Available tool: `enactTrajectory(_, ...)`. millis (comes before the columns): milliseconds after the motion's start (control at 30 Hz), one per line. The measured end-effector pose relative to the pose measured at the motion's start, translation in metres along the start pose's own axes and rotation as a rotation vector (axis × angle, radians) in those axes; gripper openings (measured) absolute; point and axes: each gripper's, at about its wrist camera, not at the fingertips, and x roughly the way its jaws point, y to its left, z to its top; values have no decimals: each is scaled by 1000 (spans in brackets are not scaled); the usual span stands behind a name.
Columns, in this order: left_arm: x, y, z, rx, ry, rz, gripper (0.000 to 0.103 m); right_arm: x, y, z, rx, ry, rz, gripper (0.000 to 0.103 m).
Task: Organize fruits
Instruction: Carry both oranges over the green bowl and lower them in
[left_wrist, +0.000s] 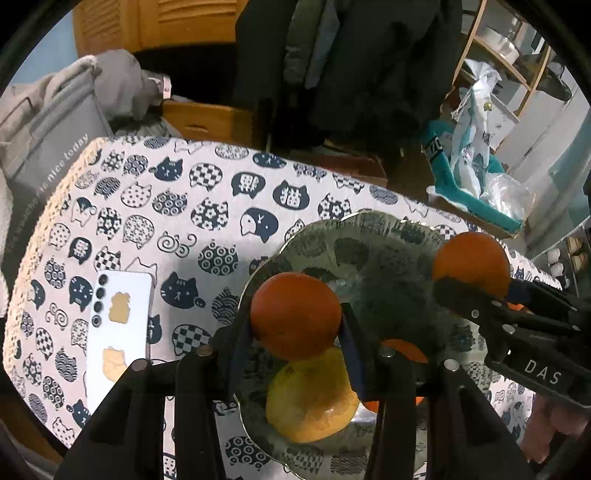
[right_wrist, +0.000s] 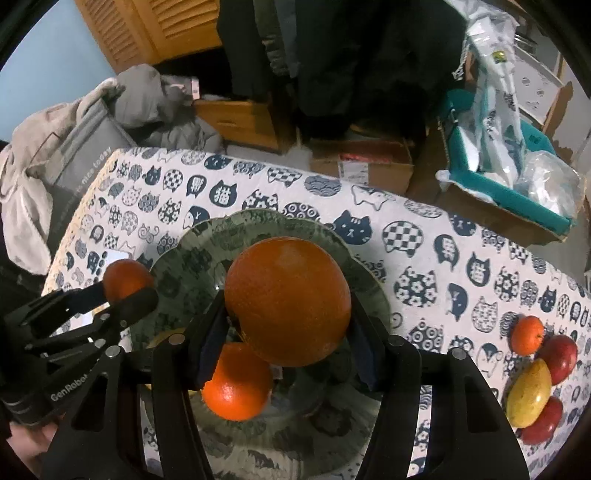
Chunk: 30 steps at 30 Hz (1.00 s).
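1. Your left hand-held gripper (left_wrist: 295, 328) is pinching a mandarin (left_wrist: 295, 315) above the plate (left_wrist: 369, 236).
2. Your right hand-held gripper (right_wrist: 288, 325) is clamping an orange (right_wrist: 287, 301) over it.
3. More fruit is waiting on the desk (right_wrist: 424, 240).

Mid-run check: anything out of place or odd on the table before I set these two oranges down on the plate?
One thing: a white phone lies face down on the cat-print tablecloth, left of the green plate, not part of the fruit job. Four fruits still sit loose at the cloth's right edge. Nothing looks spilled or damaged.
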Motion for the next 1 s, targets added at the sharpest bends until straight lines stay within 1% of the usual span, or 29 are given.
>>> enactTrajectory(267, 26, 7, -6, -33, 75, -23, 46, 18, 0, -3, 7, 35, -2, 60)
enactTrajectory(667, 43, -1, -8, -11, 124, -18, 47, 25, -5, -4, 18, 51, -2, 60)
enactTrajectory(767, 43, -1, -8, -10, 119, -16, 57, 26, -6, -4, 22, 55, 0, 60)
enactTrajectory(833, 41, -2, -6, -10, 107, -17, 68, 27, -6, -4, 25, 59, 4, 60)
enactTrajectory(1000, 35, 2, -8, -12, 104, -7, 69, 34, -5, -3, 33, 79, 17, 61)
